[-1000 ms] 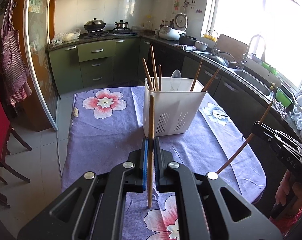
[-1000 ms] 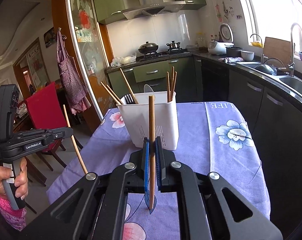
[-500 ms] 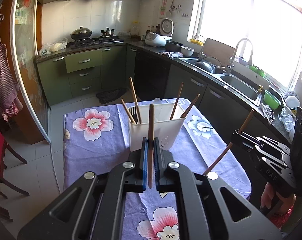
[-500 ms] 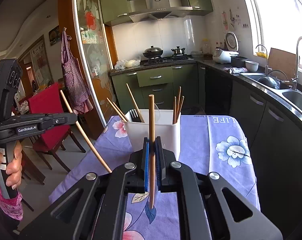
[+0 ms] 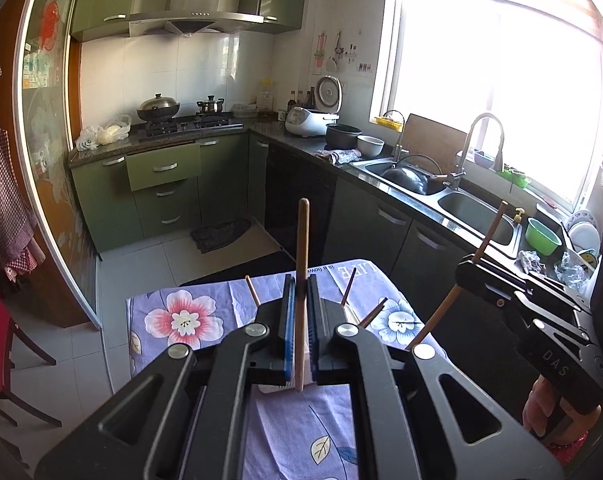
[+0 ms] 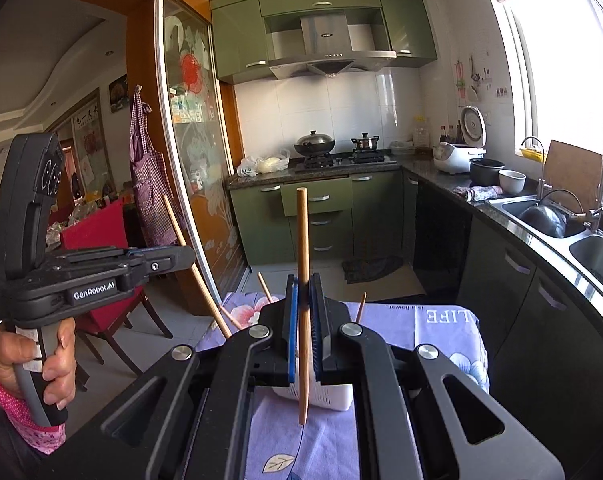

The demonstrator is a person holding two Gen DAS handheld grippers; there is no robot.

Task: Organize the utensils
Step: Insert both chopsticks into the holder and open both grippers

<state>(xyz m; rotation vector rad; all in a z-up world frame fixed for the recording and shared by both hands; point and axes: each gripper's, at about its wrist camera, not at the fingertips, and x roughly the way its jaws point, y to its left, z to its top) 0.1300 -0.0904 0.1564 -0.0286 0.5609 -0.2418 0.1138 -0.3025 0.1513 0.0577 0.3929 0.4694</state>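
Note:
My left gripper (image 5: 300, 312) is shut on an upright wooden chopstick (image 5: 302, 240). My right gripper (image 6: 305, 312) is shut on another upright wooden chopstick (image 6: 302, 248). Both are held high above the white utensil holder (image 6: 321, 398), which is mostly hidden behind the jaws. Tips of other chopsticks (image 5: 348, 286) stick up from the holder. The right gripper (image 5: 467, 270) shows at the right of the left wrist view, and the left gripper (image 6: 169, 256) shows at the left of the right wrist view.
The holder stands on a table with a purple flowered cloth (image 5: 181, 320). A red chair (image 6: 101, 248) stands left of the table. Green cabinets, a stove (image 5: 189, 122) and a sink counter (image 5: 453, 200) lie beyond.
Both grippers have risen with their chopsticks. The holder has dropped low in both views and is now mostly hidden behind the jaws.

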